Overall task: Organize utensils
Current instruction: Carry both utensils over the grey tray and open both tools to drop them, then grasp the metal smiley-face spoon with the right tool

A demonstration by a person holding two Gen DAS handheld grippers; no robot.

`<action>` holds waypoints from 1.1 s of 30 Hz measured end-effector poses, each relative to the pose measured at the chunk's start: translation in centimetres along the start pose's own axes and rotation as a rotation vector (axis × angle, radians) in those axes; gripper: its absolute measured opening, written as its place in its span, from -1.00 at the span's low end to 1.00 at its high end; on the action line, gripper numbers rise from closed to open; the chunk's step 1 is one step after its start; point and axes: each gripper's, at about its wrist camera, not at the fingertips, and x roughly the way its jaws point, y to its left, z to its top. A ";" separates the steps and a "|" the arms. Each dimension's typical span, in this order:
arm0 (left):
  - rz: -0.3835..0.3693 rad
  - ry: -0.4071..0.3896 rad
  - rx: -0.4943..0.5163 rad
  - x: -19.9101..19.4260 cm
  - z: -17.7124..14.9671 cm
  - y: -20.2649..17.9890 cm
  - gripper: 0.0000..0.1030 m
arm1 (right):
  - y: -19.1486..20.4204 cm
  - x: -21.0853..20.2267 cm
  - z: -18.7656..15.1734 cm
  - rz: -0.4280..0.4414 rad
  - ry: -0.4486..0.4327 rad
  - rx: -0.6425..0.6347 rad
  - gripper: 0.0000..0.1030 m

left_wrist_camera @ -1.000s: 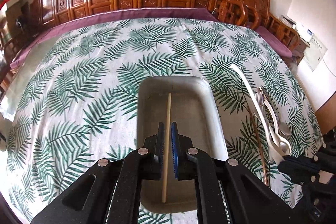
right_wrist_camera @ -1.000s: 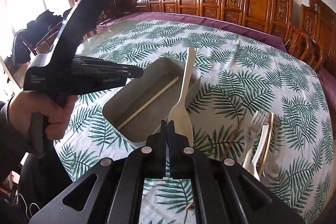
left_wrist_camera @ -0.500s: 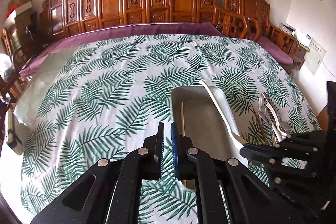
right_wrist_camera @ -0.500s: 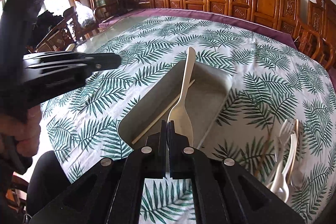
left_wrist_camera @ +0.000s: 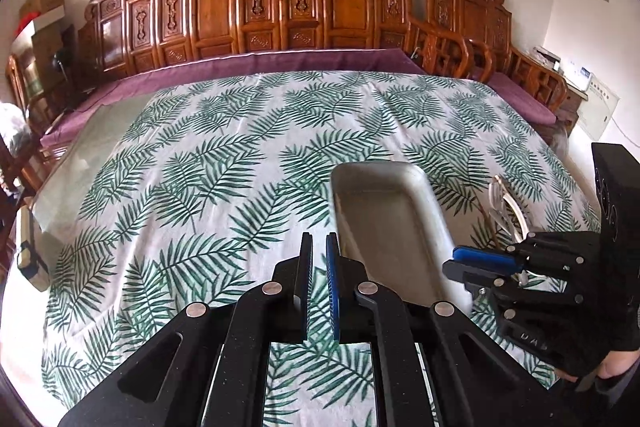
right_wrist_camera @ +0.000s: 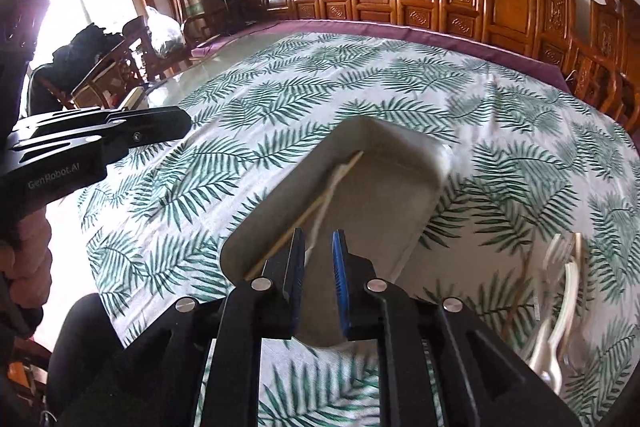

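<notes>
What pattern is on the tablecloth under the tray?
Green palm or fern leaves on white cloth, clearest in the left wrist view, around the grey tray.

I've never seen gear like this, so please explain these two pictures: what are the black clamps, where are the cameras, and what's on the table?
There is no robot here. A person holds a two-finger tool in each hand, and each has a fisheye camera looking along its fingers. One picture is from the left tool, the other from the right tool. On the leaf-print cloth sits a grey tray holding a chopstick. A pile of utensils lies beside it. The left tool is shut and empty. The right tool's jaws are opening, with a blurred white utensil between them, over the tray.
</notes>
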 end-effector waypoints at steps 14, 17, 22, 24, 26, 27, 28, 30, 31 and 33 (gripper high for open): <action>-0.098 -0.009 0.062 -0.4 -0.1 -7.2 -0.89 | -10.8 -8.6 -5.8 -0.201 -0.008 0.066 -0.69; -0.118 -0.007 0.077 -0.2 -0.1 -8.9 -0.89 | -13.2 -9.3 -7.0 -0.237 0.003 0.089 -0.69; -0.147 0.007 0.096 0.5 -0.5 -11.5 -0.88 | -16.6 -8.5 -8.6 -0.268 0.044 0.122 -0.42; -0.158 0.015 0.102 0.9 -0.9 -12.4 -0.88 | -17.7 -7.6 -9.0 -0.280 0.059 0.132 -0.41; -0.160 0.027 0.119 1.4 -1.2 -13.2 -0.88 | -18.8 -6.5 -9.2 -0.291 0.077 0.140 -0.41; -0.161 0.033 0.128 1.7 -1.3 -13.6 -0.88 | -19.0 -6.0 -9.3 -0.292 0.085 0.142 -0.41; -0.163 0.037 0.133 1.8 -1.5 -13.9 -0.88 | -19.3 -5.6 -9.3 -0.292 0.094 0.145 -0.41; -0.165 0.047 0.146 2.2 -1.7 -14.5 -0.88 | -20.1 -4.3 -9.2 -0.299 0.117 0.149 -0.41; -0.167 0.052 0.151 2.4 -1.9 -14.9 -0.88 | -20.4 -4.0 -9.1 -0.301 0.123 0.150 -0.41; -0.170 0.060 0.156 2.7 -2.1 -15.3 -0.88 | -21.0 -3.0 -8.8 -0.299 0.141 0.157 -0.41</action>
